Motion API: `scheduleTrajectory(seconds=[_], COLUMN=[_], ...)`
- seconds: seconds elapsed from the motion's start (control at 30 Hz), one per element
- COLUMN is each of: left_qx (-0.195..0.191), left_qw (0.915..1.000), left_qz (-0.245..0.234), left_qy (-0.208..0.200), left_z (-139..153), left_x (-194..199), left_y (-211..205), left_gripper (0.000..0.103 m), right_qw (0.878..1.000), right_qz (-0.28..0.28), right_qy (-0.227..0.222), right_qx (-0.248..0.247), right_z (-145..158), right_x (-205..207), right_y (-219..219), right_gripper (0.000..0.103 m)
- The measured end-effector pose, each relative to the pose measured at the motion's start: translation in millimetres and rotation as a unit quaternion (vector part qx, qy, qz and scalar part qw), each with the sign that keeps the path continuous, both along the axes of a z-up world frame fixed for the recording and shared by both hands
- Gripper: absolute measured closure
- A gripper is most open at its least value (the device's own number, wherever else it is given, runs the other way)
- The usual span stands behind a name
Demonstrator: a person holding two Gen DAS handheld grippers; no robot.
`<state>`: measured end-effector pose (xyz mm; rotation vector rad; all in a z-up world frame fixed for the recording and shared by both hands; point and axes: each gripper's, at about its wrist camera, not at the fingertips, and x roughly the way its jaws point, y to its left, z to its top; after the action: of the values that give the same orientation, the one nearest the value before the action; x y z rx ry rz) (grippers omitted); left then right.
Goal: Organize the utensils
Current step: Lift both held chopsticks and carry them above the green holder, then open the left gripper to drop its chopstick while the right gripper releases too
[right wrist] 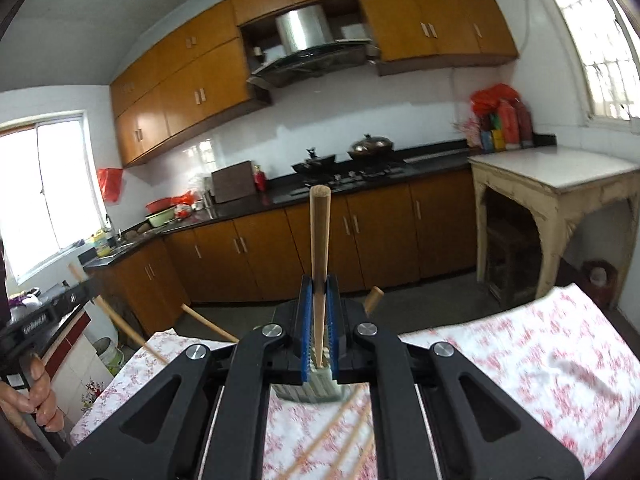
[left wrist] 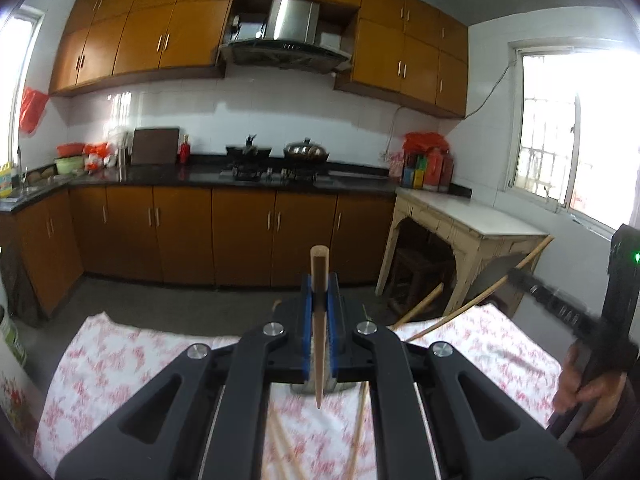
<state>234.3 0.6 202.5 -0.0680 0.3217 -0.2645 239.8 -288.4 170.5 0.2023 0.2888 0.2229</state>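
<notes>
My left gripper (left wrist: 320, 286) is shut on a wooden chopstick (left wrist: 319, 320) that stands almost upright between the blue pads. My right gripper (right wrist: 320, 284) is shut the same way on another chopstick (right wrist: 320, 240). Both are raised above a table with a floral cloth (right wrist: 520, 360). A pale ribbed container (right wrist: 316, 386) sits just below the jaws, mostly hidden. Several loose chopsticks (right wrist: 340, 432) lie on the cloth under the gripper. In the left wrist view the right gripper (left wrist: 516, 276) shows at the right edge with its long chopstick (left wrist: 472, 302). A hand (left wrist: 580, 380) grips its handle.
Ahead runs a dark kitchen counter (left wrist: 200, 176) with a stove and a lidded wok (left wrist: 306, 150). A pale side table (right wrist: 560, 176) stands at the right with a stool under it. Two stick ends (right wrist: 208, 322) poke out from behind the right gripper. Bare grey floor lies beyond the table's far edge.
</notes>
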Motion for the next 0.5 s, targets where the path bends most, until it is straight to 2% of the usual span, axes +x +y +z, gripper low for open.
scheduleTrajectory(seconds=[0.13, 0.23, 0.37, 0.5], left_qx=[-0.007, 0.002, 0.005, -0.003], left_qw=[0.9997, 0.9991, 0.9988, 0.9987], left_qz=[0.006, 0.025, 0.044, 0.051], left_qy=[-0.02, -0.035, -0.023, 0.006], left_z=[18, 22, 14, -1], left_x=[21, 42, 74, 102], left_y=[-16, -27, -34, -31], left_gripper=[0.095, 0.095, 0.095, 0.095], right_qw=[1.0, 1.0, 0.999, 0.997], right_qz=[0.006, 0.008, 0.008, 0.017], right_qy=[-0.009, 0.006, 0.042, 0.073], right_qx=[-0.015, -0.013, -0.008, 0.008], right_z=[3, -3, -19, -34], right_x=[20, 41, 71, 87], right_y=[18, 25, 27, 27], right_gripper=[0.096, 0.096, 0.096, 0.096])
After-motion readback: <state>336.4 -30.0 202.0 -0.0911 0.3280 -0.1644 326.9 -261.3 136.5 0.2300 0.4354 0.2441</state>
